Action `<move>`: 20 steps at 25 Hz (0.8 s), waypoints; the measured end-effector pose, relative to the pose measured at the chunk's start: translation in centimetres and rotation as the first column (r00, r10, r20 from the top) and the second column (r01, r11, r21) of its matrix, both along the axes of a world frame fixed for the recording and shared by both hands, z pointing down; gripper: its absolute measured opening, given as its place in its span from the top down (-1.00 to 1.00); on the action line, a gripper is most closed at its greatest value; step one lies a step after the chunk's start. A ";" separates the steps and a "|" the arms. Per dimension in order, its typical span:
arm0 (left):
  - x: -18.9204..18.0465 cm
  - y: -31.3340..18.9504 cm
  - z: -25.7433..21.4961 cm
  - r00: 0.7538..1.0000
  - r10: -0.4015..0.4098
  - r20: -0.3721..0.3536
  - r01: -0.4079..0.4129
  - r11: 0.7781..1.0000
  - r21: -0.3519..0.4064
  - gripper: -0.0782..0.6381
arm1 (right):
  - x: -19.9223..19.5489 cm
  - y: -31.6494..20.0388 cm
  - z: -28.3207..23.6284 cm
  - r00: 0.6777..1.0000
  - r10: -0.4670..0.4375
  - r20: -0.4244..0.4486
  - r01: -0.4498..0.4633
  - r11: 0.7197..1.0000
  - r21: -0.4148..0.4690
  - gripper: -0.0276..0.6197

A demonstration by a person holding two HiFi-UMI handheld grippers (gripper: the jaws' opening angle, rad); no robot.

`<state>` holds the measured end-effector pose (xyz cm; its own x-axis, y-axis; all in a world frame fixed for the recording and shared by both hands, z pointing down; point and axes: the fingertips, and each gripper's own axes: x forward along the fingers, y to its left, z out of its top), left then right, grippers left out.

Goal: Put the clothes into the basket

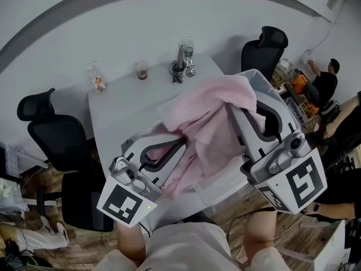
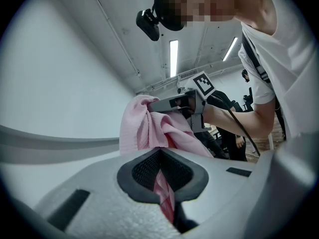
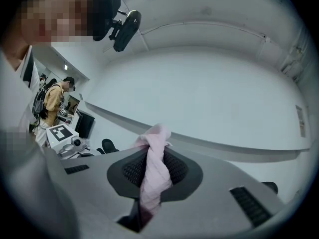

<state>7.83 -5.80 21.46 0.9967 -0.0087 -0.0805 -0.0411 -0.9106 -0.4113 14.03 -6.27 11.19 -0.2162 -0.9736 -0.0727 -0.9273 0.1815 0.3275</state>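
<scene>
Left gripper [image 1: 181,143], right gripper [image 1: 243,107]: tight on pink garment [image 1: 208,126]

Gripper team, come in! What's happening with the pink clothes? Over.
Left hand-held gripper shut on pink garment. Right hand-held gripper shut on it too. Garment held up between both, over white table. Cups at far edge, apart.

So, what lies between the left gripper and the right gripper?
The pink garment hangs between them, the left gripper and the right gripper each shut on a part of it. The head view shows this.
</scene>
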 end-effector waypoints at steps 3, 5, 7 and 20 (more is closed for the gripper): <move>1.8 0.1 -0.8 1.000 0.003 0.000 -0.003 1.000 0.018 0.77 | 2.3 0.2 -0.8 1.000 0.023 -0.006 -0.023 1.000 0.009 0.82; 3.0 0.1 -1.3 1.000 0.009 0.001 -0.009 0.999 0.031 0.77 | 3.8 0.2 -1.2 0.999 0.037 -0.001 -0.037 0.999 0.015 0.82; 4.3 0.1 -1.7 1.000 0.015 0.000 -0.015 0.999 0.036 0.77 | 5.3 0.2 -1.6 0.999 0.047 0.005 -0.047 0.999 0.024 0.82; 13.0 1.1 -2.1 0.998 0.045 0.036 -0.047 0.998 0.041 0.77 | 15.5 1.2 -2.0 0.994 0.109 0.031 -0.110 0.993 0.031 0.82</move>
<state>20.81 -4.75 19.40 0.9982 0.0401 -0.0452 0.0155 -0.8929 -0.4499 29.56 -5.05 9.16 -0.1054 -0.9883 -0.1098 -0.9501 0.0675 0.3045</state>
